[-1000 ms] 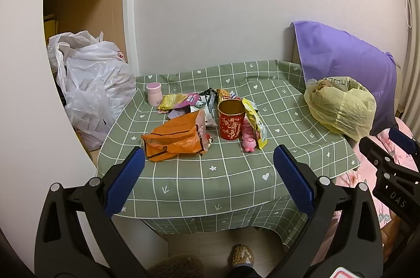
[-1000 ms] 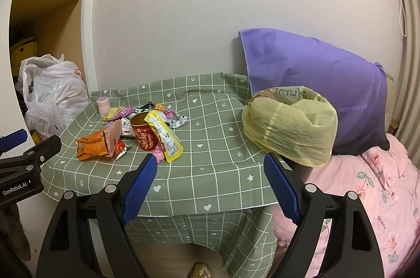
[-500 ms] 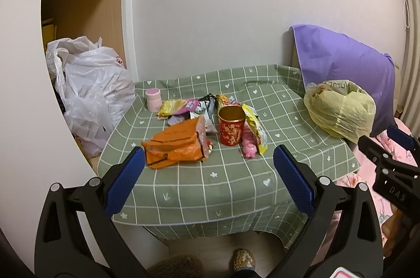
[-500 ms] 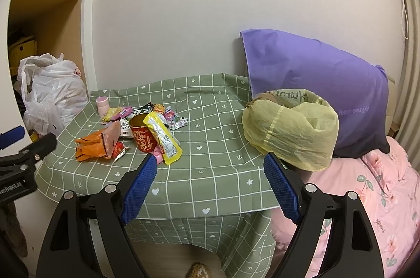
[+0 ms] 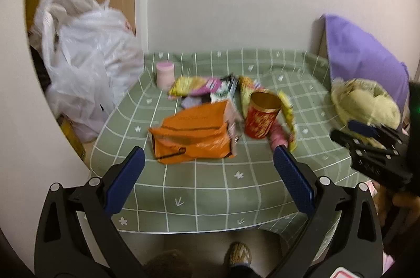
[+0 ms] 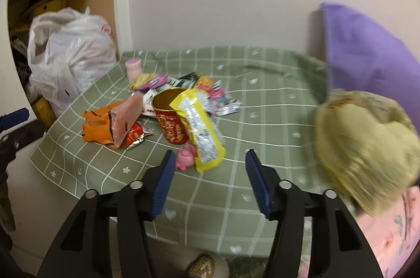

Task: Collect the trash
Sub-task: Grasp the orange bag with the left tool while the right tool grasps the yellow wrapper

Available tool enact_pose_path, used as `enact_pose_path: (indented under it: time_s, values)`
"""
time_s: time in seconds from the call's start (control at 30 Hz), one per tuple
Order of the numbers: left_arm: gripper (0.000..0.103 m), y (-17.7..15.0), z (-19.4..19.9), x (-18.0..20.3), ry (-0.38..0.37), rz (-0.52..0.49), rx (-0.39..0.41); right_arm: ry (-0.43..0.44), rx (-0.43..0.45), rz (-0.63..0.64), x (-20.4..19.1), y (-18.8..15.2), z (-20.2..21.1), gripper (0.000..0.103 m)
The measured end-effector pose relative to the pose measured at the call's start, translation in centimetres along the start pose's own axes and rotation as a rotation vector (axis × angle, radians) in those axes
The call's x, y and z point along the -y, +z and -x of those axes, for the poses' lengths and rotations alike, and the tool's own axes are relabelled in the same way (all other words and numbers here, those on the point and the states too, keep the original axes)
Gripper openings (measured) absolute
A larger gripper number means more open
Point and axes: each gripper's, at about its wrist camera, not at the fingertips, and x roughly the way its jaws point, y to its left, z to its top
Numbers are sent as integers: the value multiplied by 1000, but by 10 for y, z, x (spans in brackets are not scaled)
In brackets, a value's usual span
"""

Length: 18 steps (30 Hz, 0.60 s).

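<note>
A pile of trash lies on the green checked tablecloth (image 5: 210, 188): an orange snack bag (image 5: 194, 133), an upright red cup (image 5: 262, 115), a yellow wrapper (image 6: 202, 131) leaning on the cup, a small pink toy (image 6: 185, 158) and several smaller wrappers (image 5: 202, 90). My left gripper (image 5: 207, 160) is open above the table's front edge, just short of the orange bag. My right gripper (image 6: 210, 162) has its jaws closing, half wide, and the yellow wrapper's near end shows in the gap ahead of its fingertips, untouched. A lined yellow trash bag (image 6: 367, 146) sits at the right edge.
A full white plastic bag (image 5: 86, 62) stands left of the table by a wooden shelf. A small pink bottle (image 5: 165, 73) is at the table's back left. A purple pillow (image 6: 367, 54) leans on the wall at the right, with pink bedding (image 6: 393, 225) below. A person's slippered foot (image 5: 239, 254) shows under the table.
Both grippers moved forward and down toward the trash pile, so the table looks closer. The right gripper swung left toward the cup and wrapper, and its jaws narrowed.
</note>
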Motion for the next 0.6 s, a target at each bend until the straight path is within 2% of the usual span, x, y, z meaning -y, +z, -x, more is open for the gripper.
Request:
enact_pose_path:
  time_s: [0.23,0.33,0.43,0.5,0.53,0.57,0.6]
  values:
    - [94,7,-34,-22,31,41,-72,-6,-7,104,-16,27,-67,50]
    - [94,12,-49,-37,25,95,-102,41,13,96,-22,35,-73,50]
    - [94,17,-71,-53,27,147,-126,19,32,138,-30,35,-75,50]
    - [94,20,-85,-61,39,168,-137,11,8,163,-30,33,-84,50]
    - [94,21,-94,-67,49,179,-147,7,-7,173,-31,33,-89,46]
    - [94,23,-101,-71,59,186,-153,13,-27,176,-30,32,-96,34]
    - [94,24,-105,-74,65,191,-153,30,-43,167,-26,32,-100,17]
